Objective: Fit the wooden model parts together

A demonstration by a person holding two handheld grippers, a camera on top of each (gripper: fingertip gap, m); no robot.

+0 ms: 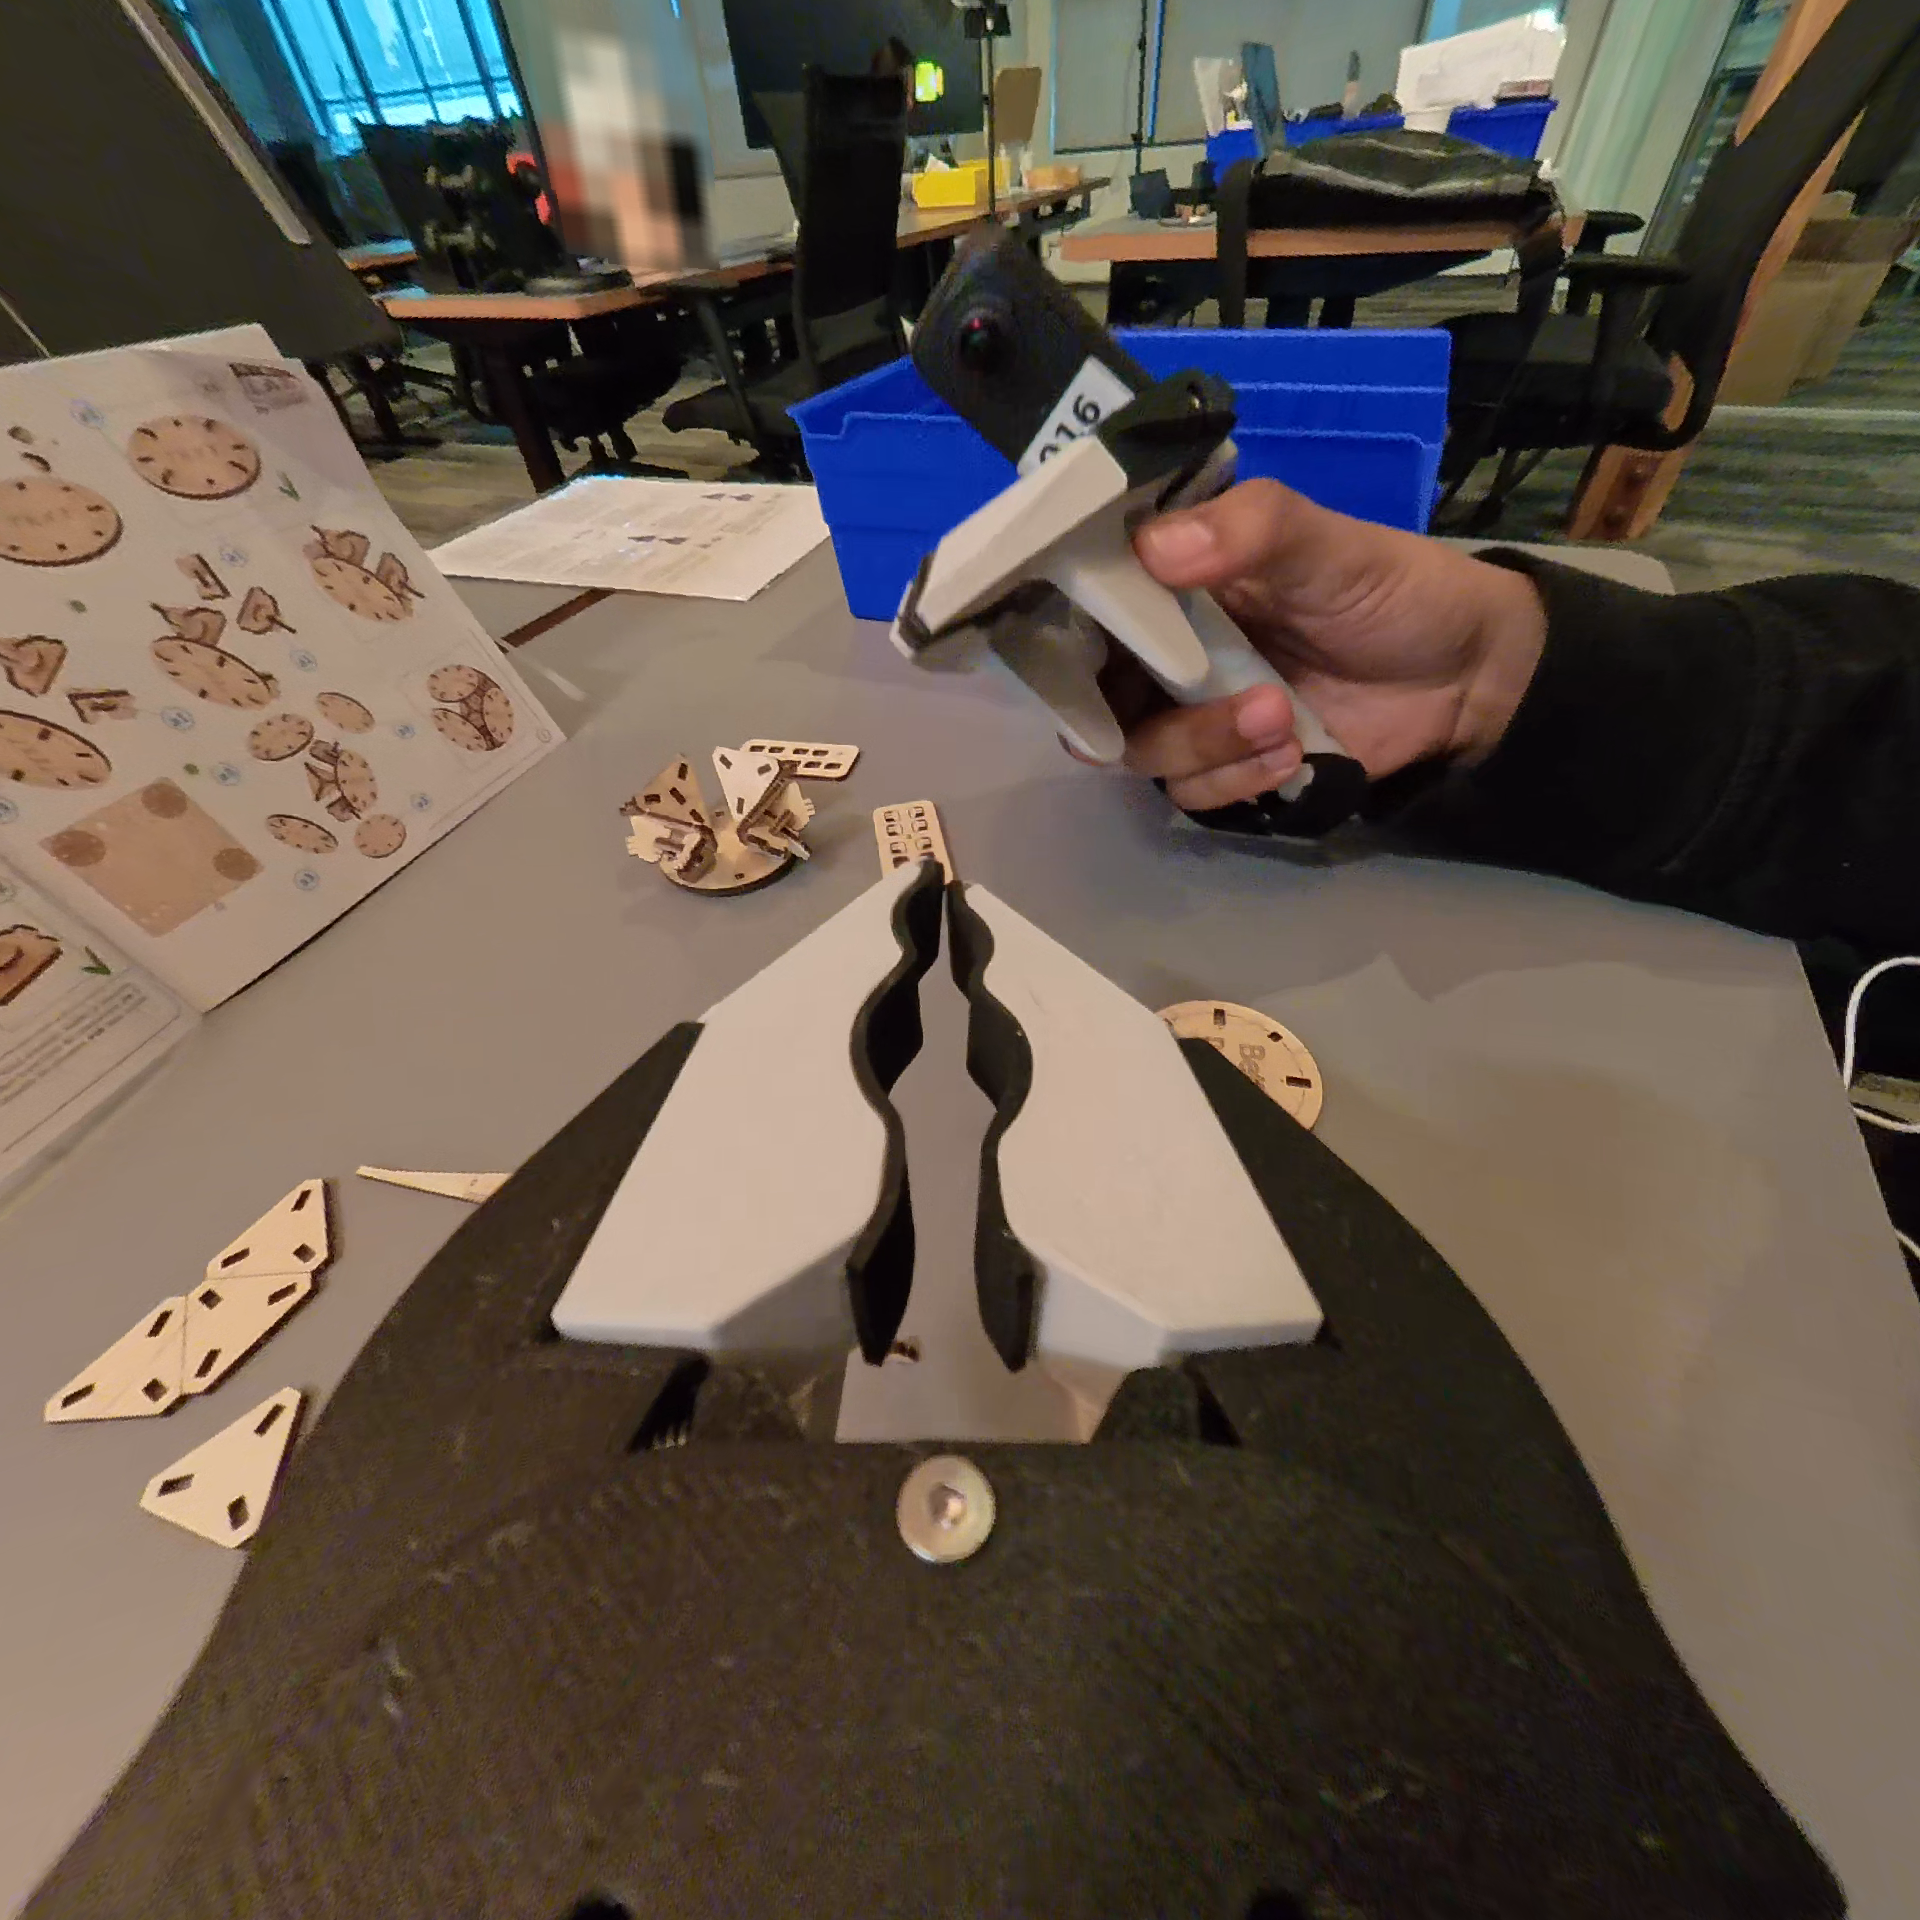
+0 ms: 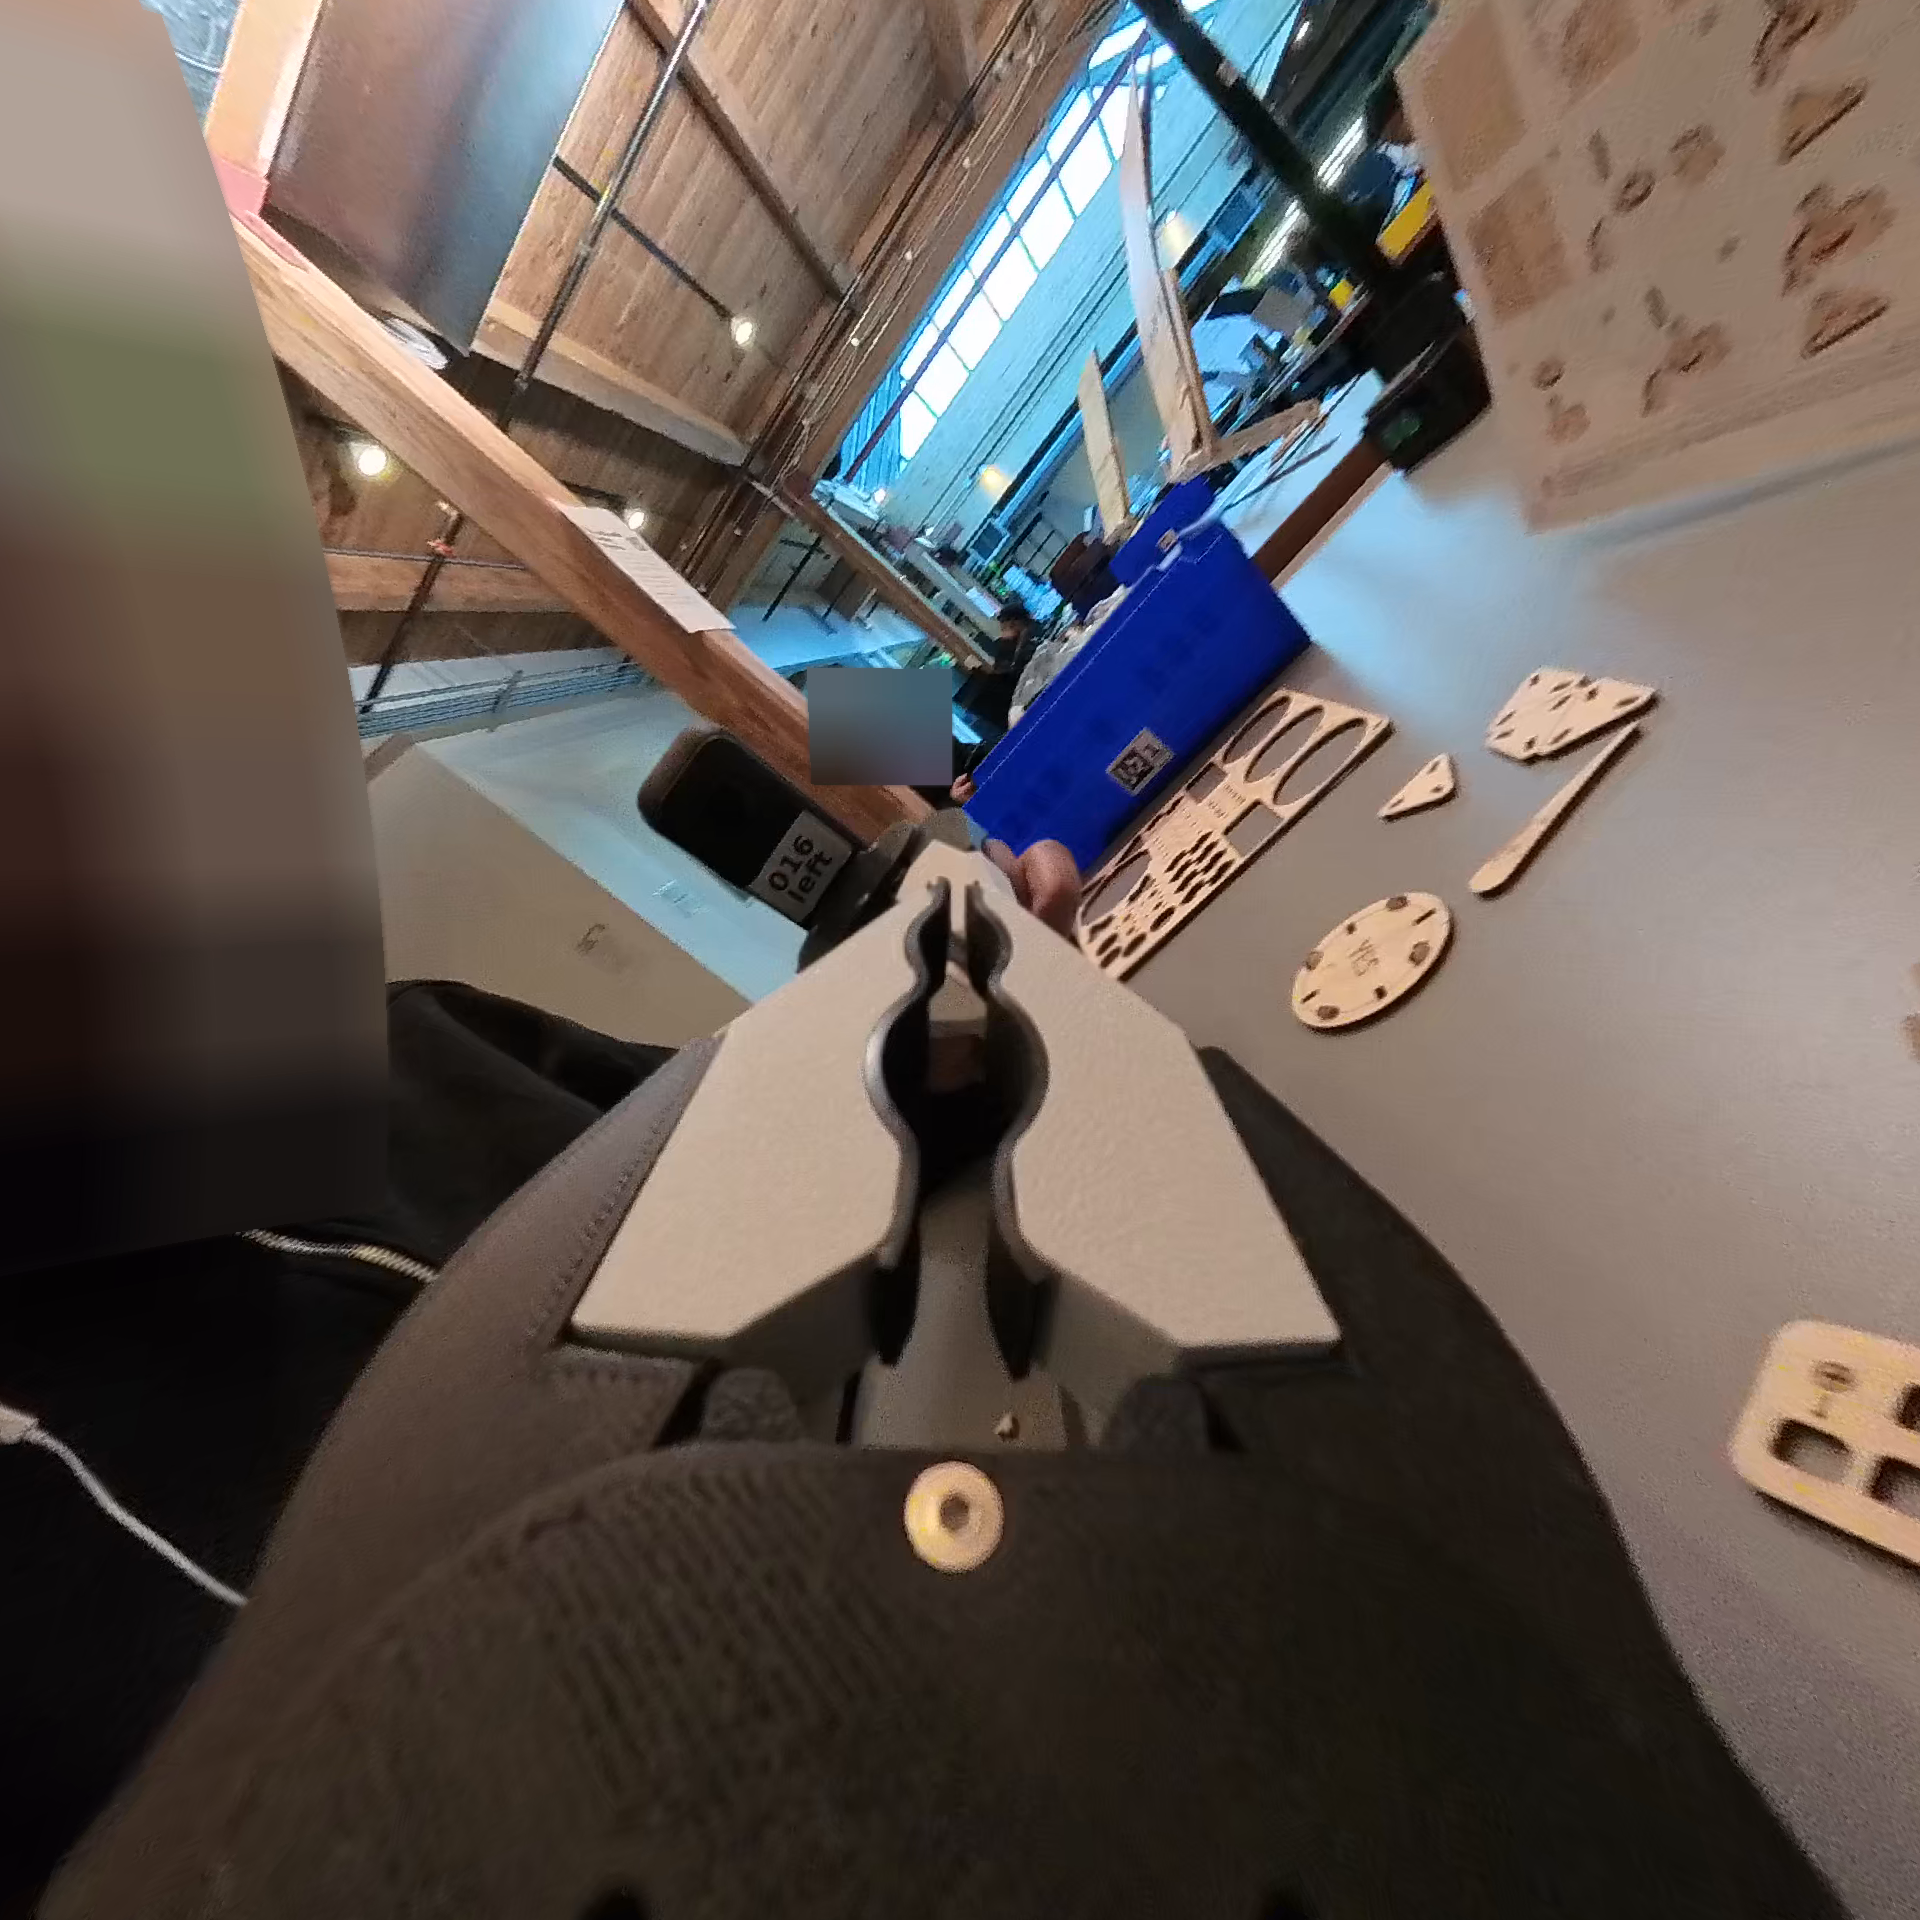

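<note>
In the left wrist view my left gripper [image 1: 942, 885] is shut low over the grey table [image 1: 1507, 1195]. Its tips are at the near end of a small slotted wooden strip [image 1: 909, 826]; I cannot tell whether they touch it. A partly built wooden model on a round base [image 1: 717, 821] stands just left of it, with another slotted strip [image 1: 805, 755] behind. A hand holds my right gripper [image 1: 906, 632] above the table, tips pointing down-left and together. In the right wrist view the right gripper [image 2: 956, 891] points at the left gripper's body [image 2: 727, 810], which hides the left fingers.
A round wooden disc [image 1: 1262, 1049] lies right of my left fingers and flat triangles [image 1: 208, 1340] lie at the near left. An instruction sheet [image 1: 208, 644] leans at the left. A blue bin [image 1: 1299, 416] stands behind. The right view shows a punched wooden sheet [image 2: 1226, 821], a disc [image 2: 1371, 961] and a slotted plate [image 2: 1829, 1444]. The slotted plate [image 2: 1829, 1444] is about equally far from each gripper, around 15 cm.
</note>
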